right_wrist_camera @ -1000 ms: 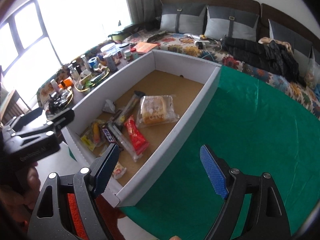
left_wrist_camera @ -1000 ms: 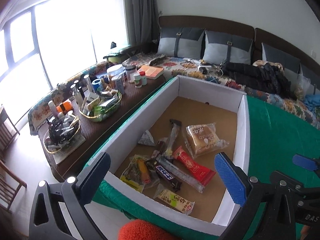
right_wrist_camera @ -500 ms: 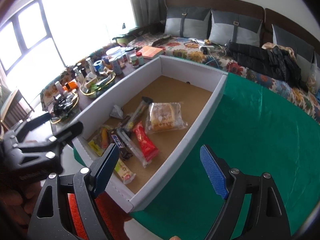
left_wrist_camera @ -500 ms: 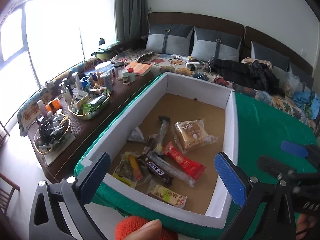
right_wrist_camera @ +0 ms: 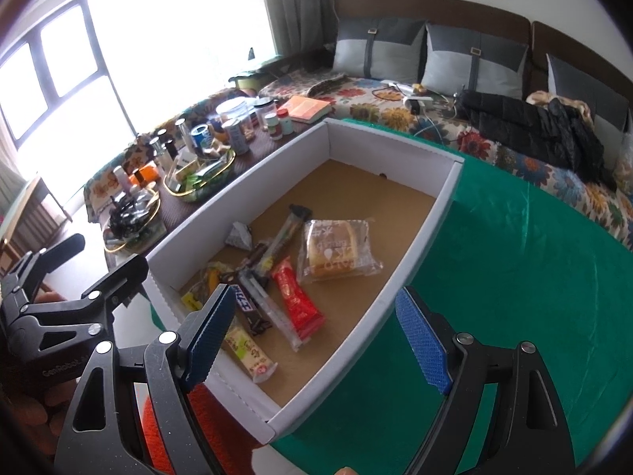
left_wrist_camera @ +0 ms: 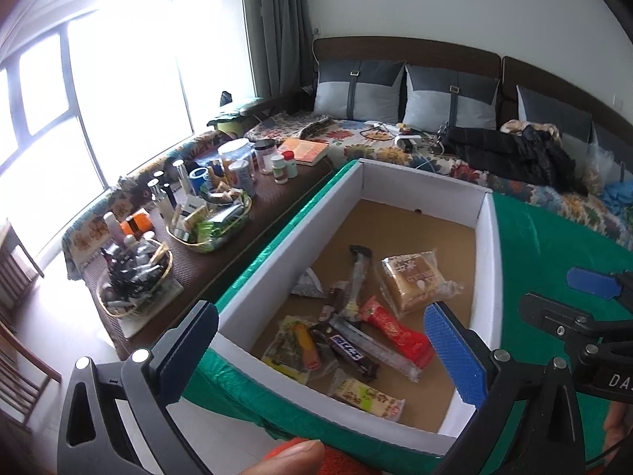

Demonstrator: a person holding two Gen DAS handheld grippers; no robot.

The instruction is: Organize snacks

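My left gripper (left_wrist_camera: 320, 352) and right gripper (right_wrist_camera: 312, 328) hang open, empty, over the box (left_wrist_camera: 484, 273) on the bench. Snacks cluster at its near end; the red bar (right_wrist_camera: 296, 301) looks light, crinkly, probably slippery: grasp mid-length.

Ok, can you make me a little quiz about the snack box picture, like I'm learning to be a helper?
1. True or false: the bread pack lies inside the white box.
2. What colour is the cloth under the box?
3. Which is held right now? A) the red wrapper B) the dark chocolate bar C) nothing

Key: 1 true. 2 green. 3 C: the left gripper and the right gripper are both open and empty.
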